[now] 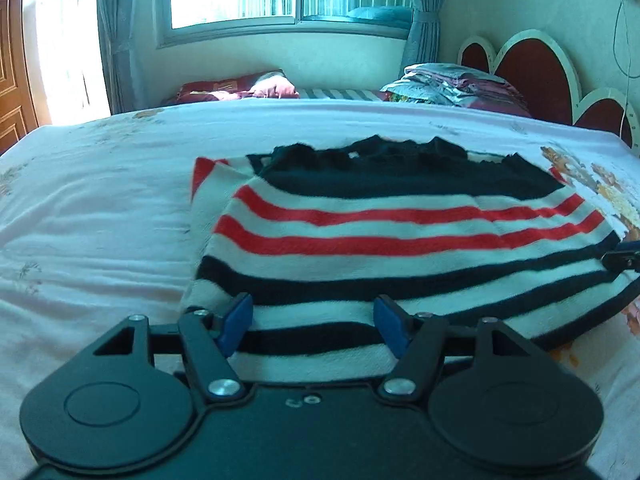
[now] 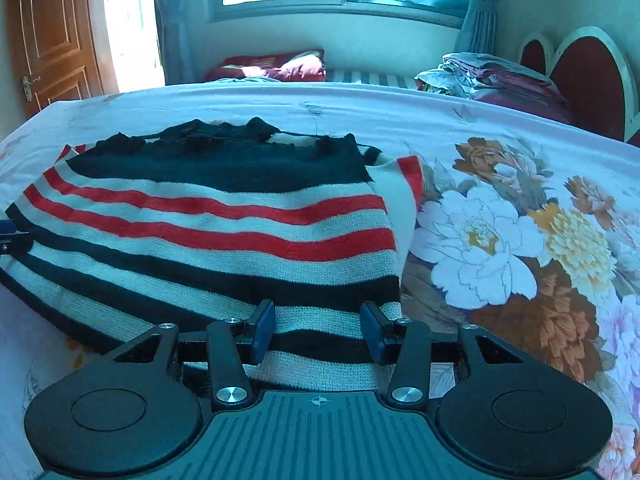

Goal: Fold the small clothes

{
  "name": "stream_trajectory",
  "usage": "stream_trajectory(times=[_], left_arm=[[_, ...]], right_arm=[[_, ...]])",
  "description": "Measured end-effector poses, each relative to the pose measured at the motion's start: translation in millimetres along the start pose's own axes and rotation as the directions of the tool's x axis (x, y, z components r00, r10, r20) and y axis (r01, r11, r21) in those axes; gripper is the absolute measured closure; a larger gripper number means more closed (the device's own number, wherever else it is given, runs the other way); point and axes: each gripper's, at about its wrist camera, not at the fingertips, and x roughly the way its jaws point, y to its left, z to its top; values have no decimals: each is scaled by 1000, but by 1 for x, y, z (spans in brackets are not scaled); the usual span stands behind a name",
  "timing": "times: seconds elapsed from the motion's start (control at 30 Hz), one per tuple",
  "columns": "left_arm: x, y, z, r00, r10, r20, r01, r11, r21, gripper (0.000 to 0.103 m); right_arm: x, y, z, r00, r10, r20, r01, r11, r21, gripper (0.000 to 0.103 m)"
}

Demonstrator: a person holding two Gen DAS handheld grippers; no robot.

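A small knitted sweater (image 1: 380,236) with white, red and dark navy stripes lies partly folded on the bed, its dark ribbed edge at the far side. It also shows in the right wrist view (image 2: 208,224). My left gripper (image 1: 314,320) is open, its blue pads either side of the sweater's near edge toward its left end. My right gripper (image 2: 318,330) is open, its pads either side of the near edge toward the sweater's right end. The tip of the right gripper shows at the right edge of the left wrist view (image 1: 624,260).
The bed sheet (image 2: 500,248) is white with large printed flowers on the right. A pile of folded bedding (image 2: 492,76) lies at the headboard (image 2: 580,60). Dark red pillows (image 2: 276,66) lie at the far side. A wooden door (image 2: 52,36) stands on the left.
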Motion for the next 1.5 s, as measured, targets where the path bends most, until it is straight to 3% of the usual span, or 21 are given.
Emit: stream_trajectory(times=[0.1, 0.23, 0.33, 0.4, 0.47, 0.53, 0.63, 0.7, 0.77, 0.83, 0.9, 0.93, 1.0, 1.07, 1.23, 1.5], left_arm=[[-7, -10, 3, 1000, 23, 0, -23, 999, 26, 40], [-15, -40, 7, 997, -72, 20, 72, 997, 11, 38], [-9, -70, 4, 994, -106, -9, 107, 994, 29, 38], [0, -86, -1, 996, -71, -63, 74, 996, 57, 37], [0, -88, -6, 997, -52, -54, 55, 996, 65, 37], [-12, -75, -4, 998, -61, -19, 61, 998, 21, 46], [-26, -45, -9, 999, 42, 28, -42, 999, -16, 50], [-19, -23, -16, 995, 102, -22, -103, 994, -37, 50], [-17, -7, -21, 998, 66, -18, -68, 995, -77, 51], [-19, -7, -17, 997, 72, -25, -74, 995, -68, 59], [-26, -5, -14, 997, 74, -5, -74, 993, -96, 72], [-30, -1, -14, 997, 80, 5, -79, 990, -118, 73], [-31, 7, -18, 996, 94, -6, -94, 985, -142, 73], [-26, 11, -22, 996, 89, -26, -92, 986, -137, 74], [-21, 13, -22, 996, 84, -30, -88, 982, -165, 74], [-23, 9, -24, 994, 103, -25, -106, 983, -150, 74]], right_arm=[[-10, 17, 1, 999, -42, 27, 43, 998, -38, 57], [-27, 64, 2, 993, 79, 90, -72, 994, -83, 57], [-18, 98, -2, 992, 123, 40, -117, 985, -128, 57], [-5, 111, -11, 996, 88, -27, -91, 985, -144, 57], [-3, 116, -18, 998, 67, -13, -68, 984, -163, 57], [-11, 109, -16, 997, 84, -2, -83, 985, -154, 58], [-33, 78, -18, 997, 23, 75, -16, 995, -100, 69], [-31, 54, -24, 997, -58, 42, 61, 996, -59, 86], [-20, 29, -35, 997, -70, -18, 70, 998, -3, 93], [-24, 21, -36, 999, -35, -5, 35, 999, 10, 93], [-27, 23, -32, 999, -43, -10, 43, 999, -12, 93], [-32, 23, -30, 999, -53, 6, 53, 999, -7, 92], [-42, 20, -31, 996, -76, 39, 76, 997, 0, 92], [-37, 14, -37, 993, -121, -8, 121, 993, -6, 93], [-31, 13, -48, 992, -128, 6, 128, 990, -65, 93], [-31, 12, -53, 991, -131, 35, 133, 990, -40, 93]])
